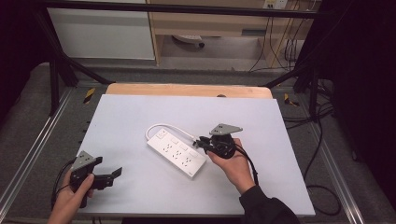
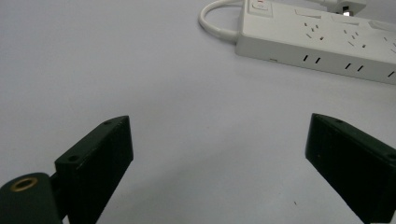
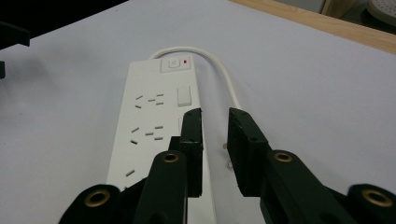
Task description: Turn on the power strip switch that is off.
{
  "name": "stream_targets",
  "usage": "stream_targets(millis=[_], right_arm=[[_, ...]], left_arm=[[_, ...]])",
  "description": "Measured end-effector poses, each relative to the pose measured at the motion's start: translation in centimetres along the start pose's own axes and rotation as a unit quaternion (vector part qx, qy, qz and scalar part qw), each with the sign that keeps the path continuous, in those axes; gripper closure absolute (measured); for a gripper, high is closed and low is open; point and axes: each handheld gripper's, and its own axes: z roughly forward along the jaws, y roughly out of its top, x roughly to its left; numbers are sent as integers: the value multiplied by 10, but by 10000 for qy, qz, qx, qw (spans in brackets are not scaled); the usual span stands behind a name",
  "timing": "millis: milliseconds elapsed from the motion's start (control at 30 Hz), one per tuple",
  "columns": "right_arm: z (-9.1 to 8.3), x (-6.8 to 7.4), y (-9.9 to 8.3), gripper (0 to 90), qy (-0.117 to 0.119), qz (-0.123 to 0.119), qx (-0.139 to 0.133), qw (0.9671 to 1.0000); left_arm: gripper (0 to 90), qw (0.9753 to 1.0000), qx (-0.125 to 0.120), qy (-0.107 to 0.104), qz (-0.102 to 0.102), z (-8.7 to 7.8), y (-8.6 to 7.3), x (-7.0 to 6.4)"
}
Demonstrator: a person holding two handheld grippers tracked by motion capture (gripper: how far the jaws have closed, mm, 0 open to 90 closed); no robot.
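A white power strip (image 1: 176,152) lies slantwise at mid-table, its cord (image 1: 164,126) looping behind the far end. The right gripper (image 1: 203,143) sits at its right edge, jaws narrowed around the white plug (image 3: 227,151), whether pinching it cannot be told. The left gripper (image 1: 113,174) hovers wide open near the front-left corner, bare grey tabletop (image 1: 140,112) around it.
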Motion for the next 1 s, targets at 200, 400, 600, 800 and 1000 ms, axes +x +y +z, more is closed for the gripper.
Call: stream_targets(millis=[200, 400, 600, 800, 1000], right_arm=[[6, 1, 2, 830, 21, 14, -101, 9999], [12, 2, 2, 865, 11, -41, -94, 9999], [18, 3, 2, 900, 39, 65, -76, 9999], [24, 4, 0, 900, 45, -23, -53, 10000], [29, 4, -1, 900, 10, -1, -35, 10000]], left_arm=[[76, 10000, 10, -11, 0, 0, 0, 0], [76, 10000, 13, -24, 4, 0, 0, 0], [76, 10000, 22, -19, -1, 0, -1, 0], [76, 10000, 22, -26, 0, 0, -1, 0], [76, 10000, 26, -33, 7, 0, 0, 0]])
